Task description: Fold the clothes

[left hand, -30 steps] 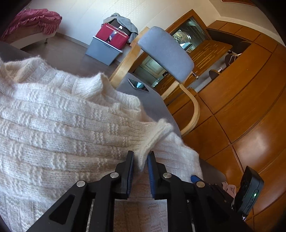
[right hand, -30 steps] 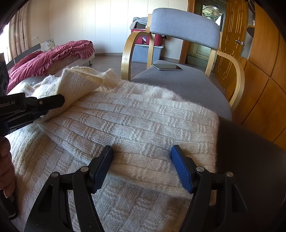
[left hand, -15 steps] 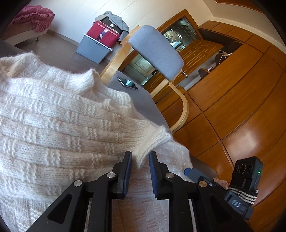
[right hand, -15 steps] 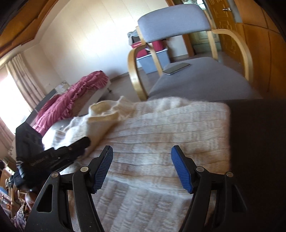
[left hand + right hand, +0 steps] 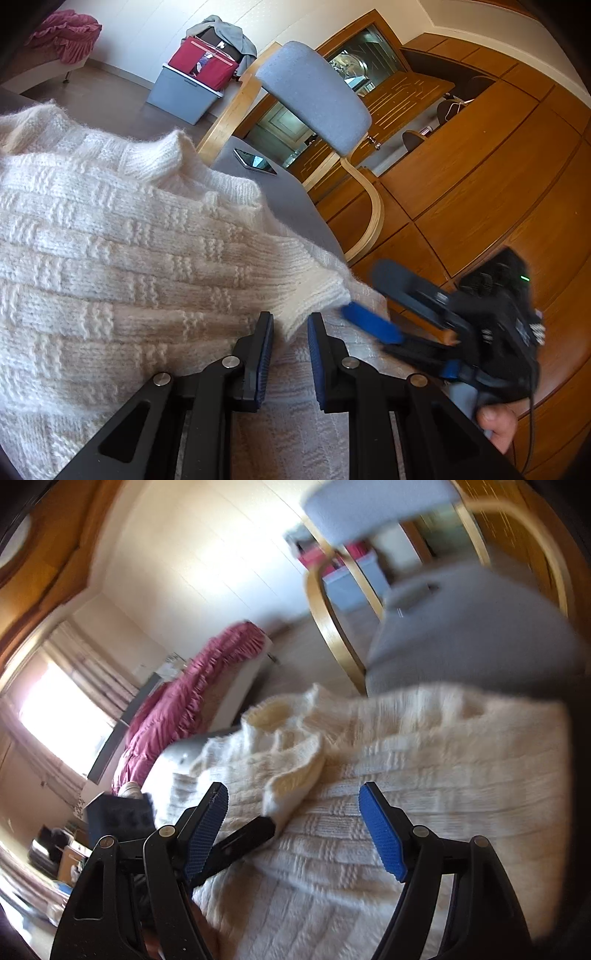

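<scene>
left tool [image 5: 290, 325] pinching white sweater [image 5: 110, 258] cuff; right tool [image 5: 295, 819] spread wide

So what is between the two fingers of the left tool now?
A ribbed cuff of the cream sweater lies between the fingers of the left tool, which are nearly closed on it. The left wrist view shows this.

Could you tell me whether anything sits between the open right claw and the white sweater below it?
Nothing visible does. The right claw hangs open directly over the sweater. The left claw, nearby, is shut on the sleeve cuff, off to its side.
</scene>
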Available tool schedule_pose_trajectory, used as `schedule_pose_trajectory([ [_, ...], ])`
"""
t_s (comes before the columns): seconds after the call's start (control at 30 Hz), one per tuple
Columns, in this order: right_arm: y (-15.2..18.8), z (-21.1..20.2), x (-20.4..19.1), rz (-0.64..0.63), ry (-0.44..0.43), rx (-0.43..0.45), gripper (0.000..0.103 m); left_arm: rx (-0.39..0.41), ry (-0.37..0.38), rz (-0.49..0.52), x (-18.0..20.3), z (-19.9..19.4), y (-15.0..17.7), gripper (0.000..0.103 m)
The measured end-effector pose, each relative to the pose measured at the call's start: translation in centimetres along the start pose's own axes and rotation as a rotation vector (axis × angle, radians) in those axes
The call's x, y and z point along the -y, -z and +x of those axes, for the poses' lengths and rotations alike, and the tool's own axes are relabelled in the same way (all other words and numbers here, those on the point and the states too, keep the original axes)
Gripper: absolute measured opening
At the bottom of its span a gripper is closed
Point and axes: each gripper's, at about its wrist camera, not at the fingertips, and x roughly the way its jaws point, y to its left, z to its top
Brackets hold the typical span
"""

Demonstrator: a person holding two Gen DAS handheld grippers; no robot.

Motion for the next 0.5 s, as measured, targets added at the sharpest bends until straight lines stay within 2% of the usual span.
schedule_pose_trajectory([
  [0.07, -0.3, 1.6, 0.8, 0.068, -0.073, -0.031, 0.075, 0.002, 0.007, 0.004, 0.1, -0.1, 0.0, 0.018],
  [0.13, -0.4, 2.9, 0.9, 0.071, -0.096, -0.038, 0.062, 0.005, 0.014, 0.007, 0.2, -0.1, 0.0, 0.018],
  [0.17, -0.4, 3.6, 0.8, 0.059, -0.090, -0.043, 0.036, 0.006, 0.018, 0.009, 0.2, -0.2, 0.0, 0.018],
  [0.2, -0.2, 4.2, 0.9, 0.053, -0.049, -0.054, 0.011, 0.007, 0.022, 0.011, 0.3, -0.2, 0.0, 0.018],
  [0.27, 0.4, 4.9, 1.4, 0.054, -0.021, -0.050, 0.009, 0.010, 0.029, 0.015, 0.3, -0.3, 0.0, 0.018],
  [0.33, 0.4, 4.5, 1.6, 0.067, -0.042, -0.039, 0.009, 0.013, 0.035, 0.020, 0.5, -0.4, 0.0, 0.018],
  [0.5, 0.8, 3.3, 0.7, 0.031, -0.074, 0.008, 0.009, 0.073, 0.001, 0.155, 3.1, -3.9, -0.2, 0.018],
])
